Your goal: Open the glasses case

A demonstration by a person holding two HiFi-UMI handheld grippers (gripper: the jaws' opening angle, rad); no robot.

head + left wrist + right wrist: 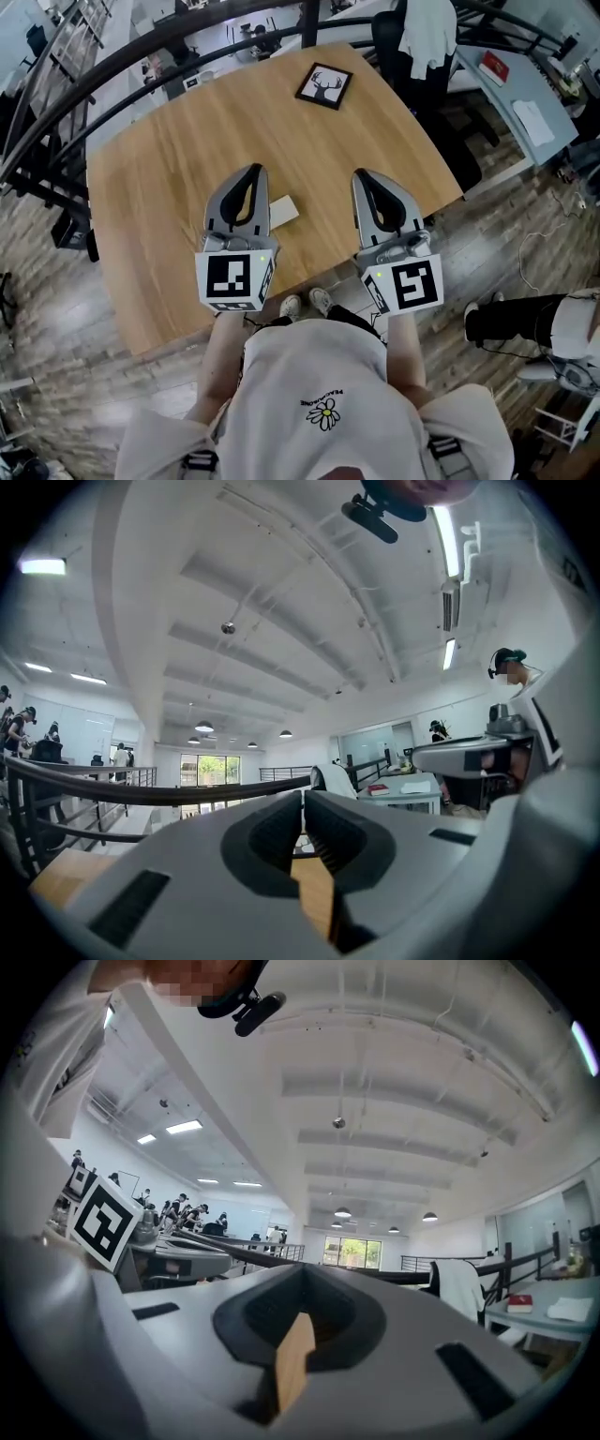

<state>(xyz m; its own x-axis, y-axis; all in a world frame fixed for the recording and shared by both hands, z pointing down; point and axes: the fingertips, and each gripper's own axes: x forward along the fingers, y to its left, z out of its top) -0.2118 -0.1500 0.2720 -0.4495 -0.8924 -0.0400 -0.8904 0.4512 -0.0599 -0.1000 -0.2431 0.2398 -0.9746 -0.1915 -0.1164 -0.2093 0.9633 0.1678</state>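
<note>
Task not started — glasses case (282,212) sits unopened near front edge of table (169,169), between left gripper (251,171) and right gripper (367,176) — both jaws together, holding nothing.

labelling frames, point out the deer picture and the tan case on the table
deer picture (324,86), head view, middle of the print
tan case (284,211), head view, middle of its top face

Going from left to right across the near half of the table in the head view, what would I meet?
Left tongs → small tan case → right tongs.
</note>
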